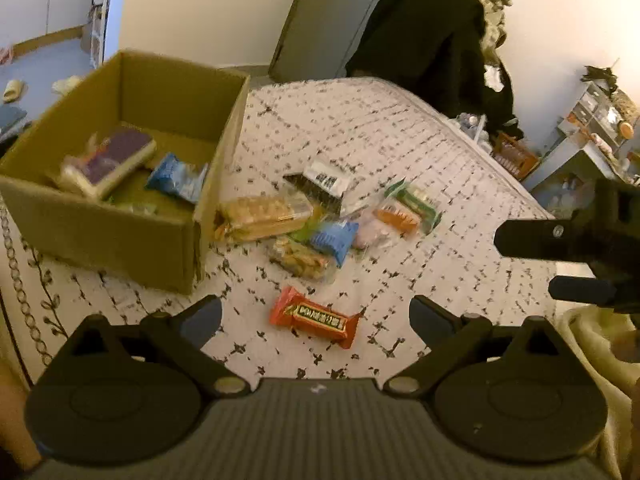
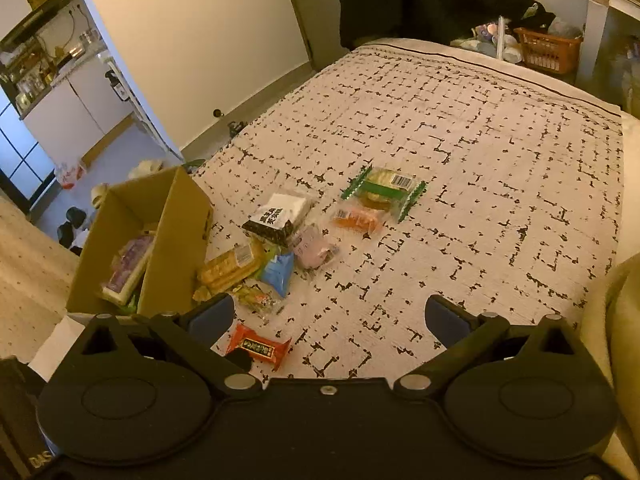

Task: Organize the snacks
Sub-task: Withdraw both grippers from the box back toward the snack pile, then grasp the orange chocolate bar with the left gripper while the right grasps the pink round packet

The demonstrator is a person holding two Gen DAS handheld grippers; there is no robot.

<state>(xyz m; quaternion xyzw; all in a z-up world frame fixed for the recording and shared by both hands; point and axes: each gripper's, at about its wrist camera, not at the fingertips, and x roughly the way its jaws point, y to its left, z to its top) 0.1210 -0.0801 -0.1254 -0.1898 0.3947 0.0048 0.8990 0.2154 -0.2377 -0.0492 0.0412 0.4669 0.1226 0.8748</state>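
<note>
A cardboard box (image 1: pixel 120 236) (image 2: pixel 176 240) stands on the patterned bedspread at the left, holding a purple pack (image 1: pixel 116 156) and a blue packet (image 1: pixel 176 178). Several snacks lie loose right of it: a cracker pack (image 1: pixel 264 216), a black-and-white packet (image 1: pixel 324 180) (image 2: pixel 280 214), a blue packet (image 1: pixel 334 240) (image 2: pixel 278 270), an orange one (image 1: pixel 396 216) (image 2: pixel 358 218) and a green one (image 1: pixel 418 202) (image 2: pixel 386 188). A red bar (image 1: pixel 314 317) (image 2: pixel 259 347) lies nearest. My left gripper (image 1: pixel 316 316) hangs open above the red bar. My right gripper (image 2: pixel 330 316) (image 1: pixel 520 256) is open and empty over bare bedspread.
The bed (image 2: pixel 460 128) runs away to the far edge, where dark clothes (image 1: pixel 432 40) hang. An orange basket (image 2: pixel 548 50) and shelves (image 1: pixel 596 120) stand at the right. A pale blanket (image 1: pixel 596 344) lies at the near right. Floor with slippers (image 1: pixel 14 90) shows behind the box.
</note>
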